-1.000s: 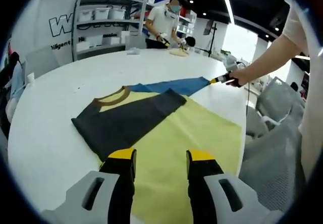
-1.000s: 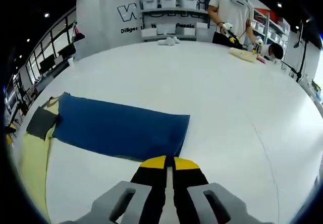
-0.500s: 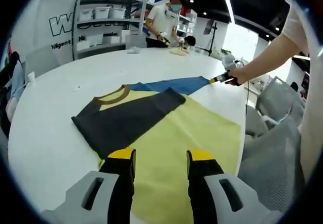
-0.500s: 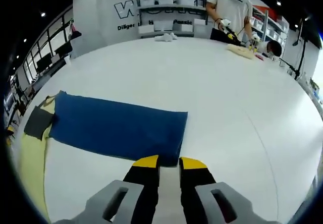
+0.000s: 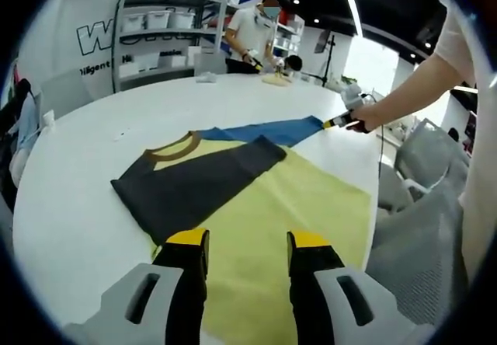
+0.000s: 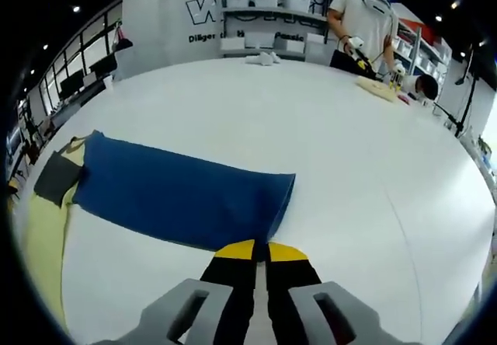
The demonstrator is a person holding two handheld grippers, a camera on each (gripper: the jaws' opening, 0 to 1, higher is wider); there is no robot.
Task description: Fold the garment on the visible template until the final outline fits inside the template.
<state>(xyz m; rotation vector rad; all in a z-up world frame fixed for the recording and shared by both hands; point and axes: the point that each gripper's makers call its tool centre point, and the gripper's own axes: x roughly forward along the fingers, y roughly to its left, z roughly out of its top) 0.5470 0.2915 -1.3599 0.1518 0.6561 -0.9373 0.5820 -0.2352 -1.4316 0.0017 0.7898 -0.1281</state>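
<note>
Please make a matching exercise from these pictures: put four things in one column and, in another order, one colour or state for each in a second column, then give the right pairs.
Things:
1. blue sleeve
2. dark sleeve
3. left gripper
4. right gripper

Colour or state:
A. jaws apart, holding nothing
B. folded across the yellow garment body
C. stretched out sideways over the white table
D. jaws together at the cuff of a sleeve

Pairs: 1-C, 2-B, 3-A, 4-D
</note>
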